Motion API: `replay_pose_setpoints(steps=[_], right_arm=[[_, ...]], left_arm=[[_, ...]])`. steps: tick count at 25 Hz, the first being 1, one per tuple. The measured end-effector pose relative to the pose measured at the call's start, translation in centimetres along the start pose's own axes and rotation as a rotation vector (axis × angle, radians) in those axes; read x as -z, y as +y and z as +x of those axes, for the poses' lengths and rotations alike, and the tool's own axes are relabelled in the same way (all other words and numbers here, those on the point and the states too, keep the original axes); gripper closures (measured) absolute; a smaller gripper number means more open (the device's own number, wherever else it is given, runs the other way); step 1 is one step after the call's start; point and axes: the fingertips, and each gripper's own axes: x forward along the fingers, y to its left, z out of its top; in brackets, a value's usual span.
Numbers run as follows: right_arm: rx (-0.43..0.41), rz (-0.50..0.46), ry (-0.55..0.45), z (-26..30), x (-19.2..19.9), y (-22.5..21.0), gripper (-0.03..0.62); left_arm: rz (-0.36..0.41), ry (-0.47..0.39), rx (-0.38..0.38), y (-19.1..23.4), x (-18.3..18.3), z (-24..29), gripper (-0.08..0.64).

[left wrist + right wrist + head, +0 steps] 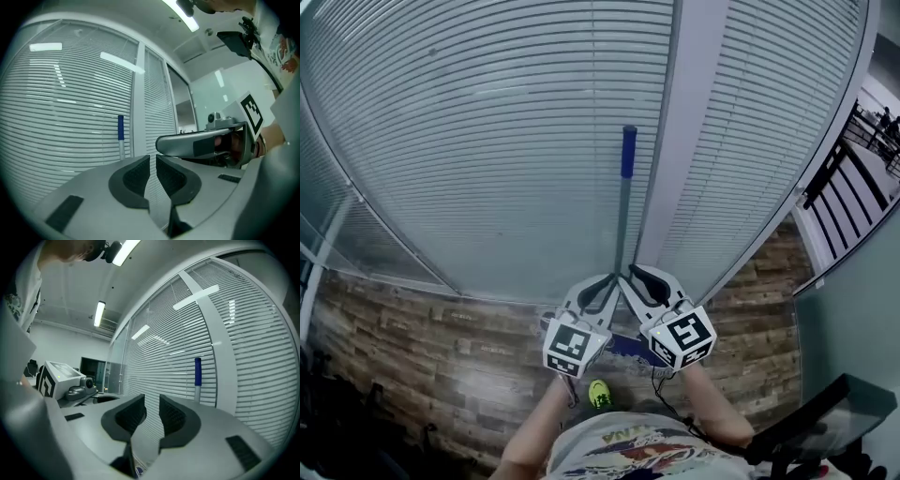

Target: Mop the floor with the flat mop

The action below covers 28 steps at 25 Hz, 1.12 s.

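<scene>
Empty claws facing the leaning flat mop (623, 202)
Left claw (602, 284) closed, right claw (639, 276) slightly parted, neither holding anything. The mop leans on the blinds (487, 141), its head probably hidden below. A closed claw arriving could knock it sideways.

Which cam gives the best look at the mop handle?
Head view: the mop handle shows from blue grip down its grey shaft, upright before the blinds. Both gripper views catch only the blue grip and a short stretch of shaft.
</scene>
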Motion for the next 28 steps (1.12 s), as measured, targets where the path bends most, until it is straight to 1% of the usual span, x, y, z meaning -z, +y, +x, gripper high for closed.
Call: replay_pose_setpoints(steps=[4,6,8,9,10,11,16,22,25,28], right_arm=[[0.040,-0.001,0.015,2.9,1.4,-2.7,0.489],[0.048,0.004,0.023,4.7,1.5,-4.6,0.489],[0.048,0.000,0.035,6.7,0.9,-6.8,0.489],[0.048,-0.005,0.040,7.5,0.6,-7.8,0.489],[0.050,-0.009,0.040,8.1,0.3,-8.8,0.488],[0.054,-0.012,0.038,8.7,0.2,-9.8,0.489],[0.046,-0.001,0.024,11.6,-0.1,-13.9,0.488],[0.025,-0.035,0.019,15.4,-1.4,-18.8,0.482],[0.023,-0.037,0.010,16.6,-1.5,-20.1,0.479],[0.001,-0.040,0.002,17.1,-1.9,-19.6,0.469]], left_arm=[[0.004,0.007,0.016,2.4,1.4,2.9,0.538],[0.013,-0.001,0.015,4.2,1.4,4.7,0.536],[0.012,-0.004,0.004,6.4,0.9,6.8,0.501],[0.008,0.000,-0.002,7.4,0.7,7.9,0.462],[0.007,0.006,-0.008,8.2,0.6,8.9,0.437],[0.013,0.011,-0.013,8.8,0.6,9.8,0.429],[0.058,0.056,-0.045,11.6,1.3,14.2,0.416],[0.079,0.094,-0.073,14.0,2.0,20.1,0.393],[0.085,0.110,-0.090,14.9,3.1,21.7,0.393],[0.092,0.114,-0.082,14.8,3.7,22.0,0.393]])
